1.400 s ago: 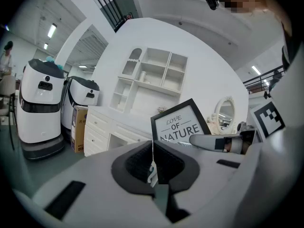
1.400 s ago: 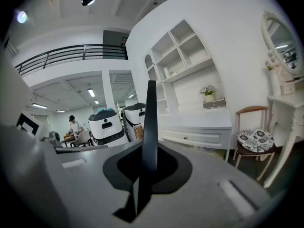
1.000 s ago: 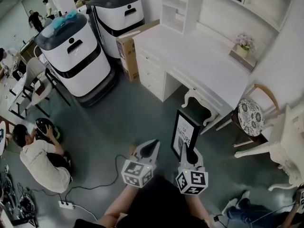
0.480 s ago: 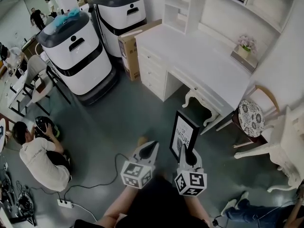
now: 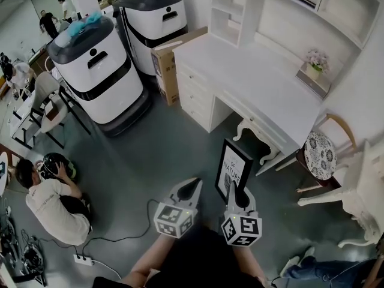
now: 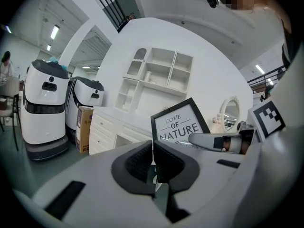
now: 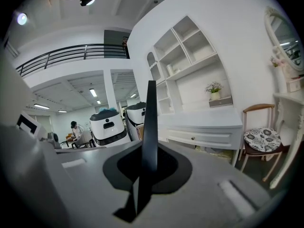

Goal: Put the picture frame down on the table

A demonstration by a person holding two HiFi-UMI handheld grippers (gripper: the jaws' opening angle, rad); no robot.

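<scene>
The picture frame [image 5: 234, 165] is black with a white print reading "LOVE OF NATURE" [image 6: 181, 124]. It hangs upright over the grey floor, short of the white desk [image 5: 252, 80]. My right gripper [image 5: 234, 189] is shut on its lower edge. In the right gripper view the frame [image 7: 151, 122] stands edge-on between the jaws. My left gripper [image 5: 193, 183] is beside it on the left, shut on nothing and apart from the frame. From the left gripper view, the right gripper [image 6: 216, 140] clamps the frame's bottom.
Two large white-and-black machines [image 5: 99, 71] [image 5: 155, 17] and a cardboard box [image 5: 168, 65] stand left of the desk. A flower pot [image 5: 315, 62] sits on the desk's far end. A cushioned chair [image 5: 321, 152] is at right. A person [image 5: 51, 203] crouches by cables [image 5: 84, 258].
Both grippers and the frame have drifted slightly across the floor. The right gripper's hold on the upright frame is the same, and the left gripper stays shut.
</scene>
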